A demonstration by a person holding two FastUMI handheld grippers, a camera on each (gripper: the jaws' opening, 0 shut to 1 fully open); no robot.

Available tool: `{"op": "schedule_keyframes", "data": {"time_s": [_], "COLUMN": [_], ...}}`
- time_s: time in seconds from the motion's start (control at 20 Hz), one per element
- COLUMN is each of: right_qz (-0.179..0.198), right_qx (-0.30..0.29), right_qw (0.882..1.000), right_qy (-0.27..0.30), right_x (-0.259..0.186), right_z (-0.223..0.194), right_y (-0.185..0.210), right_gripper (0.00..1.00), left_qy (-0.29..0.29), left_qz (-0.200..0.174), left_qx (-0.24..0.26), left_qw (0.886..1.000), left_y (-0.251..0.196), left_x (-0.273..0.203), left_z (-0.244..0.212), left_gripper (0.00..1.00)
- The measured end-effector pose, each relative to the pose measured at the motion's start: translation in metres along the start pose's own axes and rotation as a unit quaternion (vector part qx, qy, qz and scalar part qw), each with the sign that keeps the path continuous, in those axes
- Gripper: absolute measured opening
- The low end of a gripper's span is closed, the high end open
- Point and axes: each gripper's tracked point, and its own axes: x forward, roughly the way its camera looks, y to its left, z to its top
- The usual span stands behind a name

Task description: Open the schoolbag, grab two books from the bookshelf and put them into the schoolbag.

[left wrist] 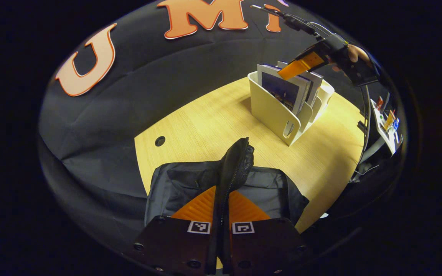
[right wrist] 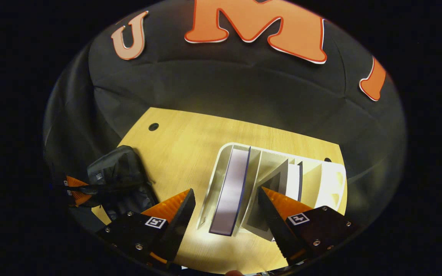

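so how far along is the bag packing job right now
Done: the schoolbag looks open; the left gripper pinches its zippered flap upright. In hand: the right gripper hangs open above the bookshelf, straddling the nearest book. Left: both books remain shelved, so each needs lifting out and bagging.

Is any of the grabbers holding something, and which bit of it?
Yes. The left gripper pinches the schoolbag by its raised zipper flap. The right gripper is open above the bookshelf, holding nothing.
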Motion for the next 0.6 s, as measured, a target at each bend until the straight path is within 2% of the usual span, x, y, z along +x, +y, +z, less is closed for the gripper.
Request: {"op": "schedule_keyframes", "data": {"time_s": [0.15,0.3,0.5,0.55,0.6], "right_qz": [0.017,0.011,0.003,-0.009,-0.014], "right_qx": [0.052,0.072,0.082,0.079,0.073], "right_qw": [0.997,0.992,0.985,0.984,0.983], "right_qy": [0.053,0.100,0.151,0.158,0.167], "right_x": [0.014,0.031,0.045,0.049,0.050], "right_z": [0.001,-0.004,-0.008,-0.009,-0.013], "right_y": [0.004,-0.001,-0.004,-0.009,-0.011], "right_gripper": [0.99,0.96,0.76,0.68,0.64], "left_qy": [0.017,0.029,0.042,0.046,0.048], "left_qz": [-0.027,-0.046,-0.061,-0.066,-0.070], "left_qx": [0.007,0.026,0.053,0.058,0.061], "left_qw": [0.999,0.998,0.996,0.995,0.995], "left_y": [0.016,0.022,0.026,0.026,0.027], "left_x": [0.001,0.003,0.007,0.008,0.010], "left_z": [0.009,0.013,0.017,0.018,0.019], "left_gripper": [0.06,0.06,0.07,0.07,0.06]}}
